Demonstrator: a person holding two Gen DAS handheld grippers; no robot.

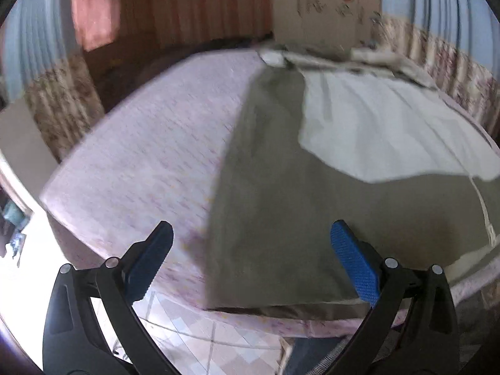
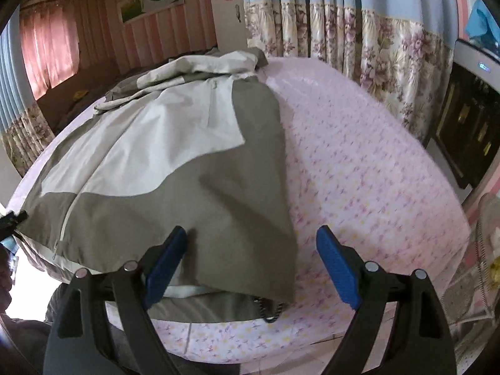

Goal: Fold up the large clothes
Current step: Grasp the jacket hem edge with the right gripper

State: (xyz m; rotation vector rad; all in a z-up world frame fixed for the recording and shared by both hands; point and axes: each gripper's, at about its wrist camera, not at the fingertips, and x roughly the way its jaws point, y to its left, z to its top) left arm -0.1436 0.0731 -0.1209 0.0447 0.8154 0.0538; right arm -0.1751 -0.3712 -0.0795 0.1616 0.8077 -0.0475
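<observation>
A broad bed under a pink sheet printed with small purple and yellow flowers (image 2: 375,168) fills both wrist views, its near edge dropping to a pale tiled floor (image 1: 200,337). Blue curtains with a floral beige border (image 2: 343,25) hang behind it.

Spread flat on the sheet lies the large two-tone jacket, olive-grey below and off-white across the chest (image 2: 175,162), hem toward the near edge of the bed and collar or hood bunched at the far end. It looks laid out smooth and zipped so that its sides can be folded inward; no fold is visible yet, so the task seems at its start.

The left gripper (image 1: 250,262) hangs above the jacket's hem corner on its own side, black arms spread, blue ribbed pads well apart and clasping nothing. One pad sits over bare sheet, the other over olive cloth, so the jacket's side edge lies between them.

The right gripper (image 2: 253,265) mirrors it at the opposite hem corner, jaws likewise wide and empty, straddling the edge near the exposed zipper teeth (image 2: 268,309). Both seem poised to pinch the hem together.
</observation>
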